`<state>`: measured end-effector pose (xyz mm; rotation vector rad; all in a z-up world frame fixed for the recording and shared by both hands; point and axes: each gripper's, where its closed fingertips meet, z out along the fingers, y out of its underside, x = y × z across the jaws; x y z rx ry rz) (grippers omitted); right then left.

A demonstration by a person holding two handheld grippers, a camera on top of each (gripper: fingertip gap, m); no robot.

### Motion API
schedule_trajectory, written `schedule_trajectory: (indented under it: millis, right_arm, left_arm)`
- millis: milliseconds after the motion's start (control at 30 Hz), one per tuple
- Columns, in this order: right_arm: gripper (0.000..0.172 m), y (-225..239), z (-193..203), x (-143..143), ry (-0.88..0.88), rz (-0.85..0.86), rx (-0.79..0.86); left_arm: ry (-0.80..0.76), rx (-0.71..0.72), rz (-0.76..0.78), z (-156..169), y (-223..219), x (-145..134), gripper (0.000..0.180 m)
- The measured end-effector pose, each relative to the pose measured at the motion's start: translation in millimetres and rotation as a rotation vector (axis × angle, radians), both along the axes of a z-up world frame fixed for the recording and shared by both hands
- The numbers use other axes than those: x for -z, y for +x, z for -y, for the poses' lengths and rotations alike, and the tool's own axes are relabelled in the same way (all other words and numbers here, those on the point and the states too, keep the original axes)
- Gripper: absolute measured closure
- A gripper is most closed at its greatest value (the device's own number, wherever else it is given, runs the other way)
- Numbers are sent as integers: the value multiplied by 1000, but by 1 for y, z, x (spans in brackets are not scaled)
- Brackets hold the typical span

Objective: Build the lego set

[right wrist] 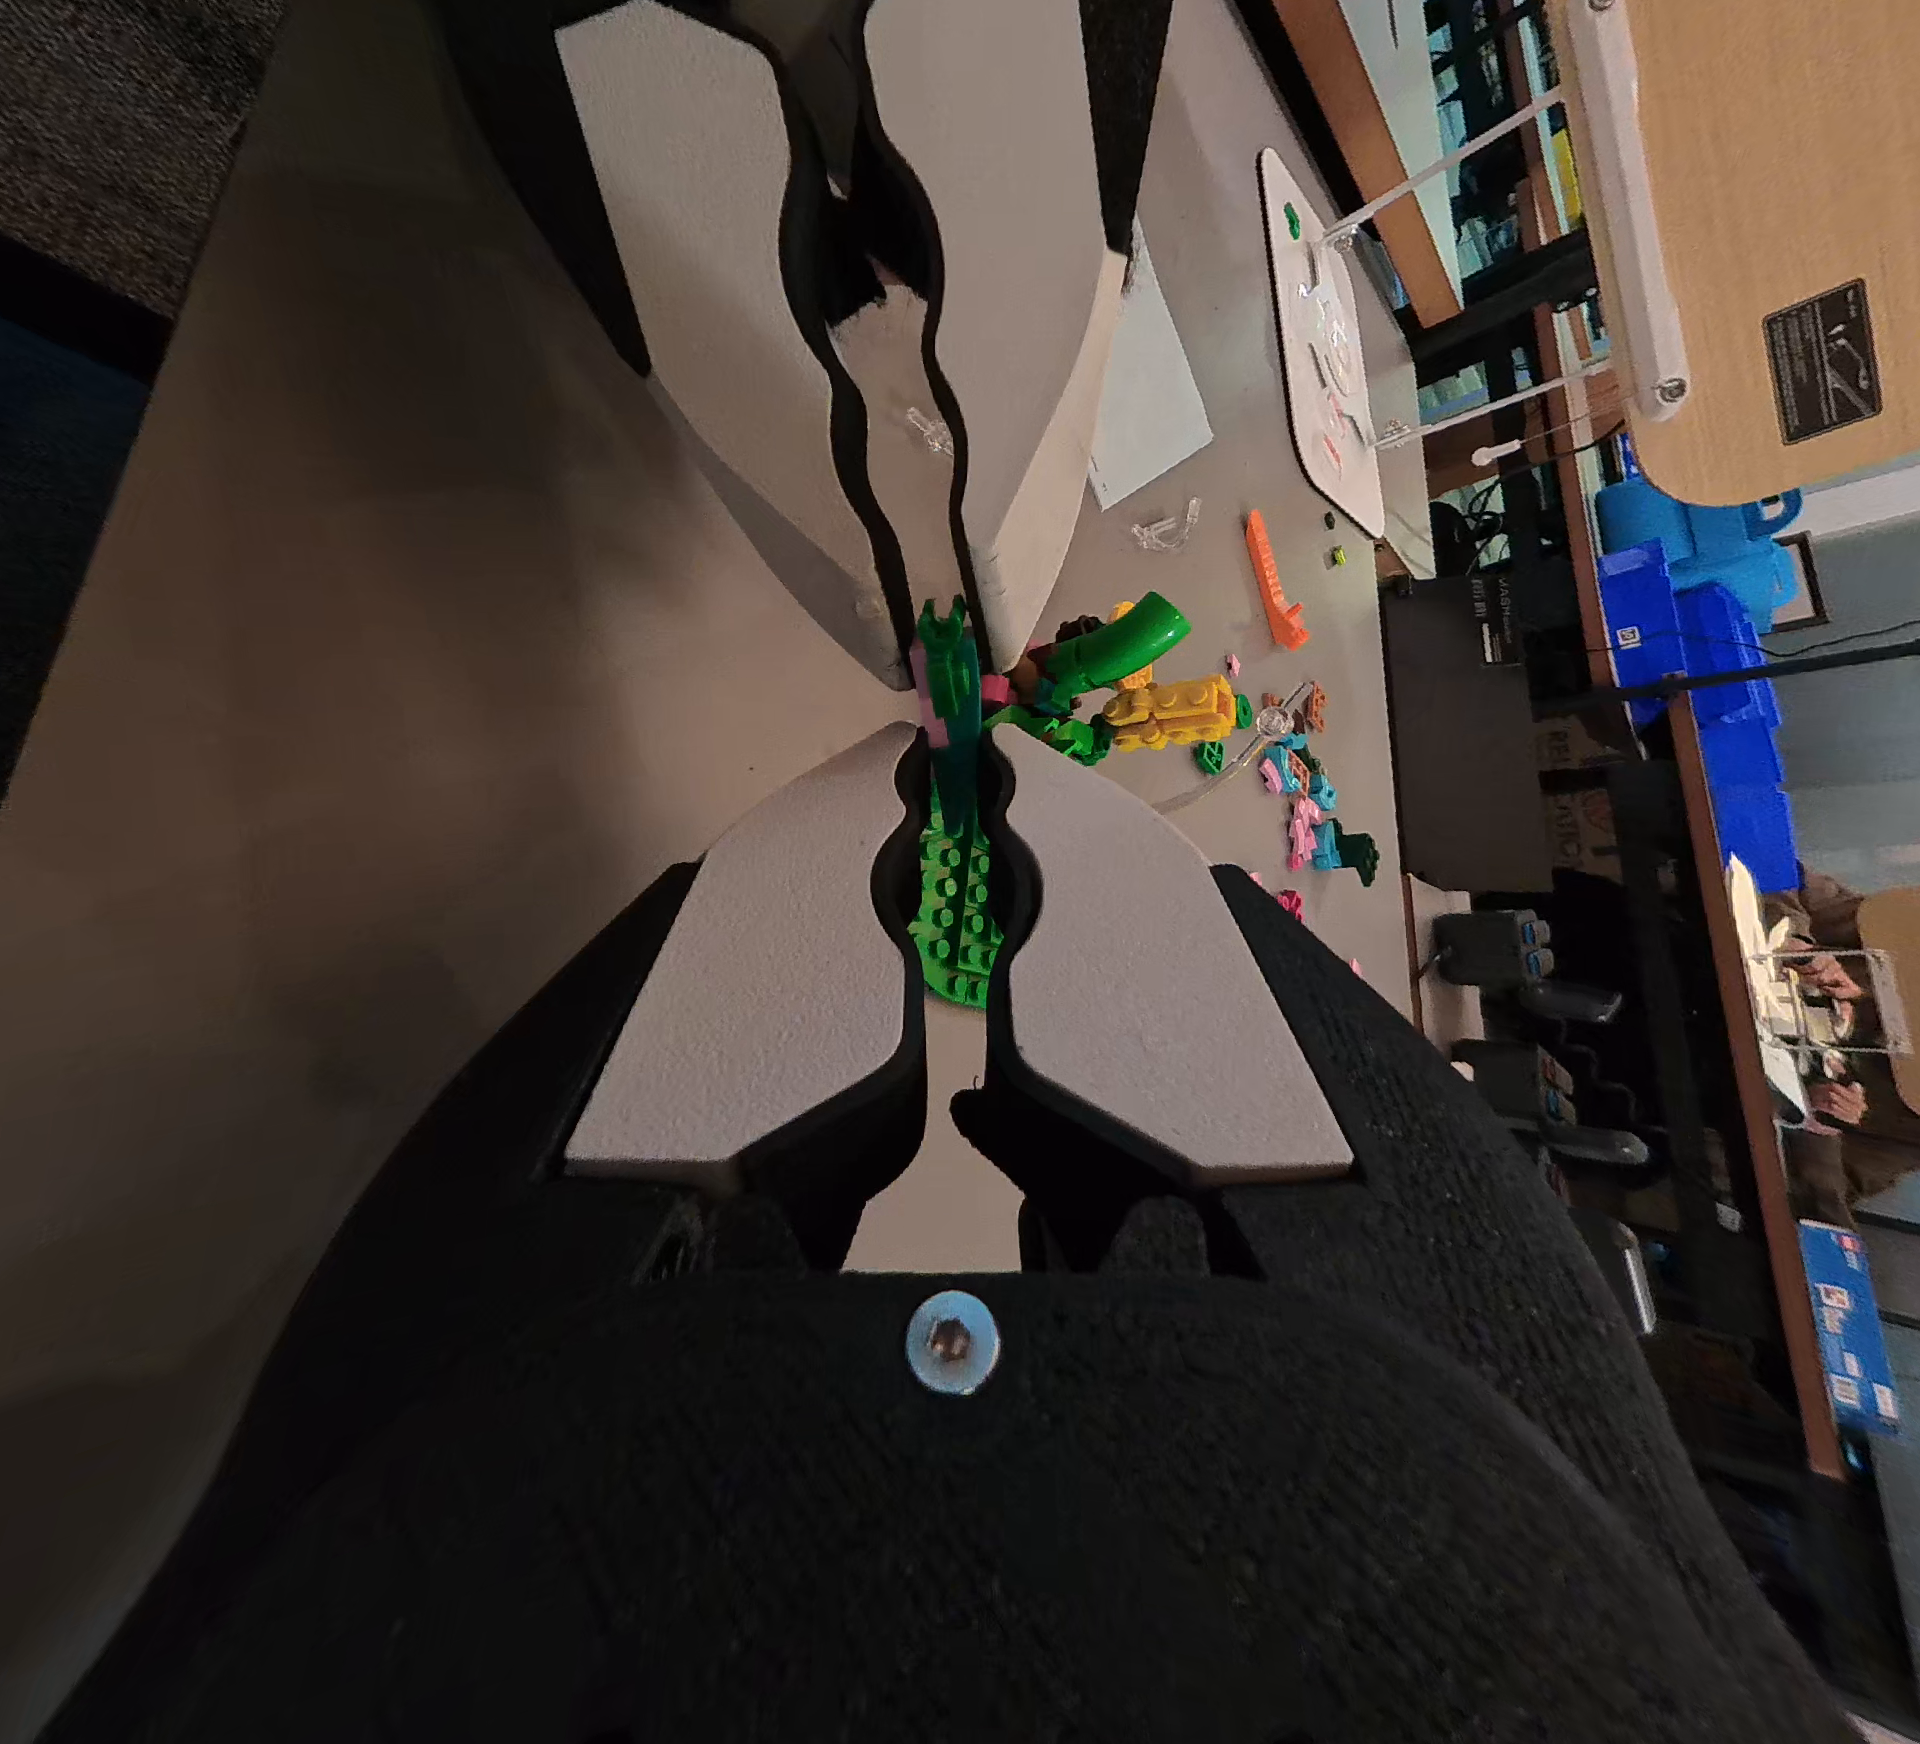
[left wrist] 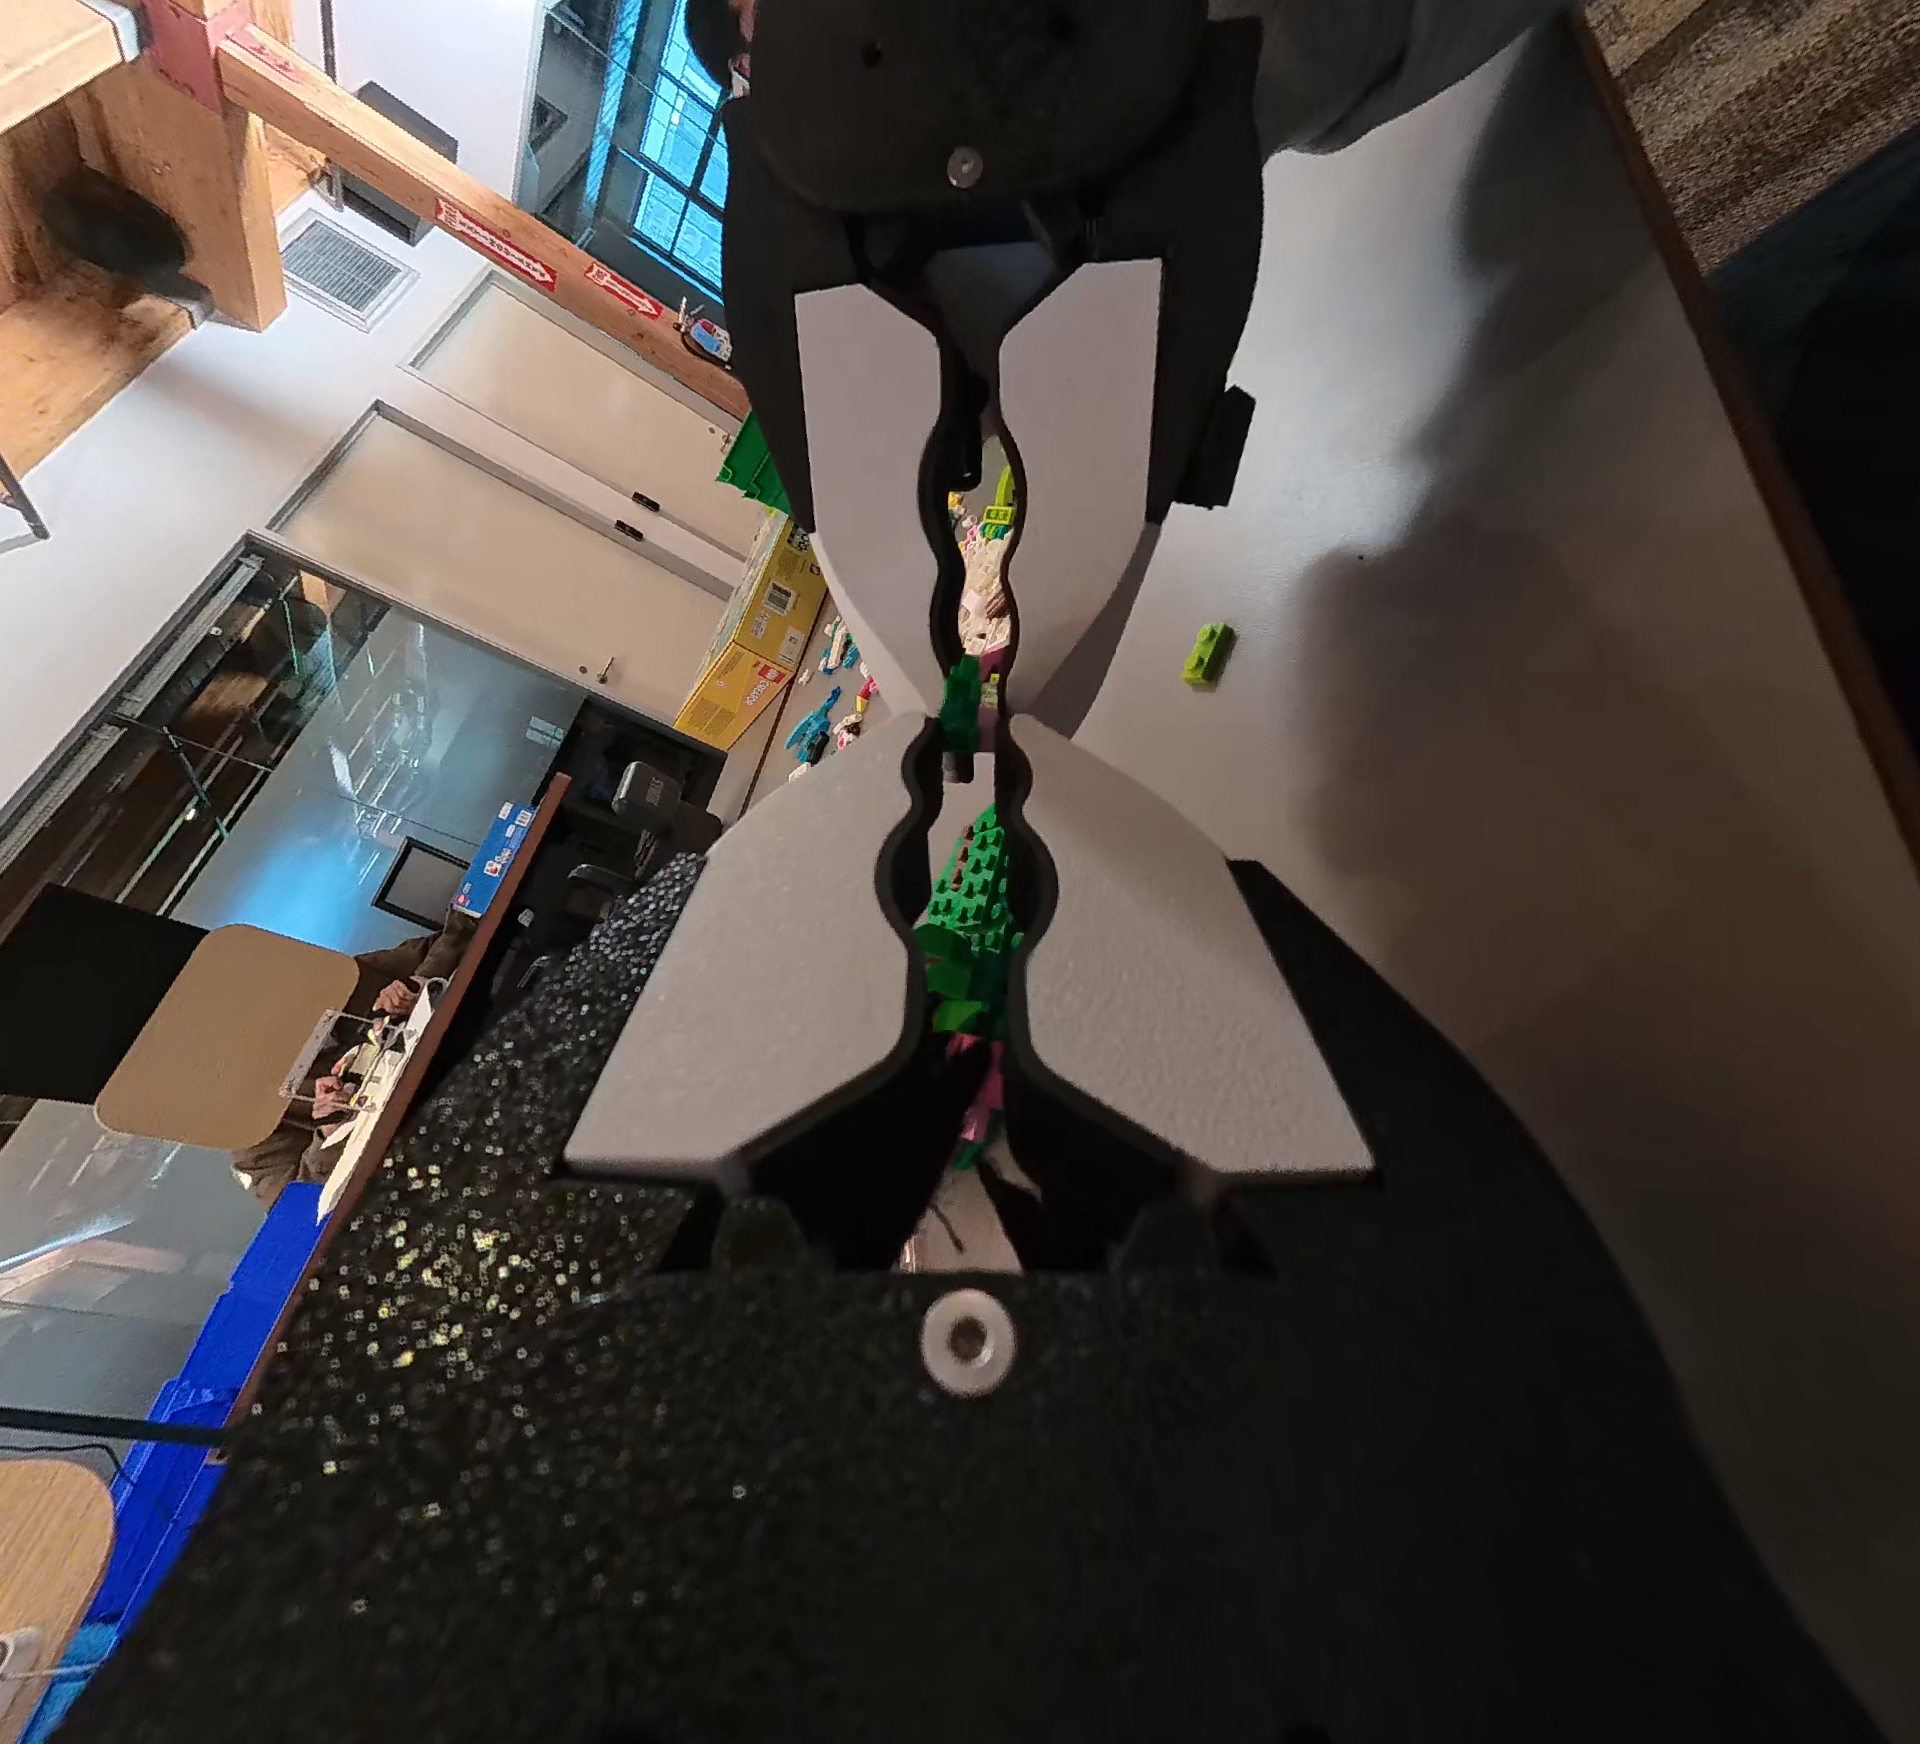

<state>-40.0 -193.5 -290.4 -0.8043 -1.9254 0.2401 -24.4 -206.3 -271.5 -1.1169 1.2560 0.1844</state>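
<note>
A small dark green plastic stem piece with a forked clip end (right wrist: 943,655) is sitting right at the meeting point of the two grippers, which are facing each other tip to tip above the pale grey tabletop (right wrist: 416,655). The right gripper (right wrist: 954,744) is nearly closed, its fingertips pinching a thin teal and green piece with a pink brick beside it, attached to a bright green studded plate (right wrist: 956,925) that is showing in the gap between its fingers. The left gripper (left wrist: 961,738) is also nearly closed, its tips pressing in around the dark green piece (left wrist: 961,692) — whether both pads are truly bearing on it cannot be told for certain.

The stem is narrow and glossy, ending in two small prongs.

Just beside the tips, a curved green tube on a small brick build (right wrist: 1122,645) and a yellow brick cluster (right wrist: 1174,712) are lying on the table, with pink and turquoise pieces (right wrist: 1309,811), an orange toothed bar (right wrist: 1273,582) and a white tray (right wrist: 1320,344) farther off. A lime green brick (left wrist: 1207,652) is lying alone. Yellow cardboard boxes (left wrist: 758,645) are standing at the table's far end — beyond them, glass partitions and wooden beams (left wrist: 395,156).
</note>
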Motion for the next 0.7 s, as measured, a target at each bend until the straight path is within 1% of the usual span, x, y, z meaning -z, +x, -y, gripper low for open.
schedule_trajectory:
  millis: [500,633,700]
  right_arm:
    - [166,0,-2,-3,2,-9,14]
    - [166,-1,-1,-4,1,-6,10]
    - [166,-1,-1,-3,4,-5,9]
  left_arm:
    - [33,-11,21,-2,-1,-4,170]
    - [42,-13,32,-1,-1,-7,167]
    - [34,-5,23,0,-1,-5,170]
